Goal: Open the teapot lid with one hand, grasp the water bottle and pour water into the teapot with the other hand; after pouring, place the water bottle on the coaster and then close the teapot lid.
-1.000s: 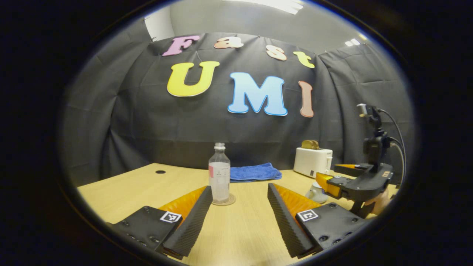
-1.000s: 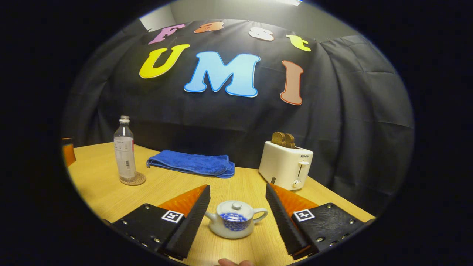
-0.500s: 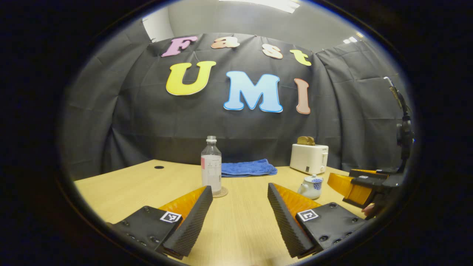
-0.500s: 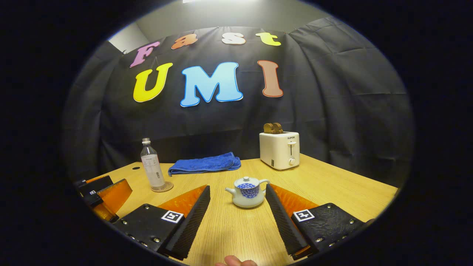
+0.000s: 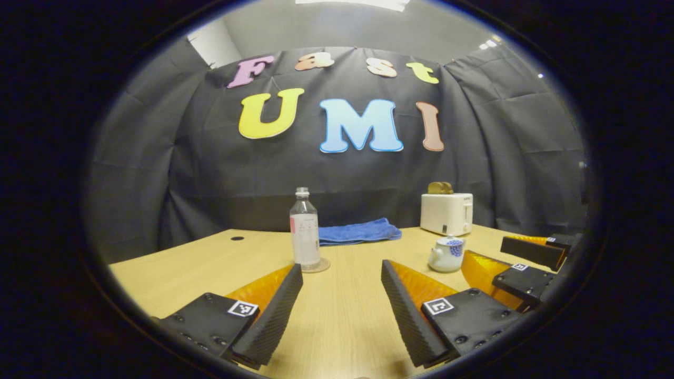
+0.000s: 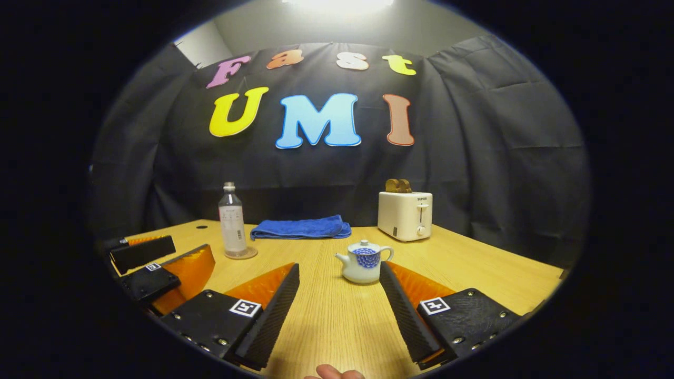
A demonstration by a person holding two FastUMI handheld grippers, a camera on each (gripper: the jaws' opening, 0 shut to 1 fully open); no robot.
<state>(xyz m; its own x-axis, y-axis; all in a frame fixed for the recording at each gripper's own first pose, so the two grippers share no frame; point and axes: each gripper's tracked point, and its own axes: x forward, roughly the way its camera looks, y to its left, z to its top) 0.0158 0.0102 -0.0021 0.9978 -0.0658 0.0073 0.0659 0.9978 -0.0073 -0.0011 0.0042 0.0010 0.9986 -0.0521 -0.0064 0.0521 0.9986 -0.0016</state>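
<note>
A clear water bottle (image 5: 305,229) stands upright on a round coaster (image 5: 317,267) at mid-table. In the right gripper view the bottle (image 6: 232,221) and coaster (image 6: 242,255) sit to the left. The white teapot with a blue pattern (image 6: 364,261) has its lid (image 6: 364,245) on; the left gripper view has the teapot (image 5: 446,254) on the right. My left gripper (image 5: 342,271) is open and holds nothing, well short of the bottle. My right gripper (image 6: 338,271) is open and holds nothing, a little short of the teapot. Each gripper shows in the other's view, right gripper (image 5: 484,250) and left gripper (image 6: 190,247).
A folded blue towel (image 6: 301,228) lies at the back of the wooden table (image 6: 474,263). A white toaster (image 6: 405,216) with bread in it stands at the back right. A small dark hole (image 5: 237,238) marks the table's far left. A person's fingertip (image 6: 334,373) shows at the bottom edge.
Both grippers have drawn back toward the near edge and stayed open. The right gripper moved away from the teapot, which now sits beyond its fingertips. Bottle and teapot have not moved.
</note>
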